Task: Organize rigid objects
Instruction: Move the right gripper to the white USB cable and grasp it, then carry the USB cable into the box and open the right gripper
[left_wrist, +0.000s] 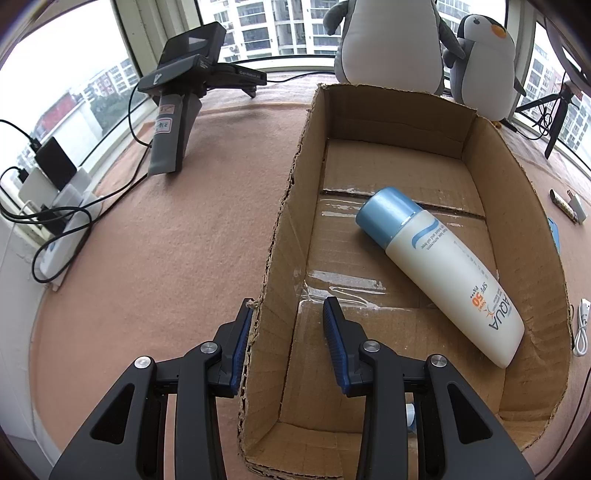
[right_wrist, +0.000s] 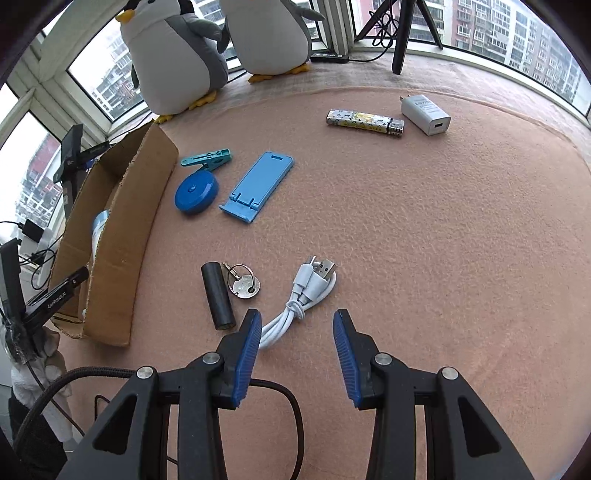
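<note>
Right claw open, empty; white cable lay just ahead between its tips, long axis up-right; left claw open, straddling box wall

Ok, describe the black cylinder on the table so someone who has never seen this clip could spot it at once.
Start at the open cardboard box on the pink felt table, in the right wrist view. Just beside its near end, on the felt, lies the black cylinder, next to a key on a ring and a coiled white USB cable. It is the only plain dark, unmarked piece there.
</note>
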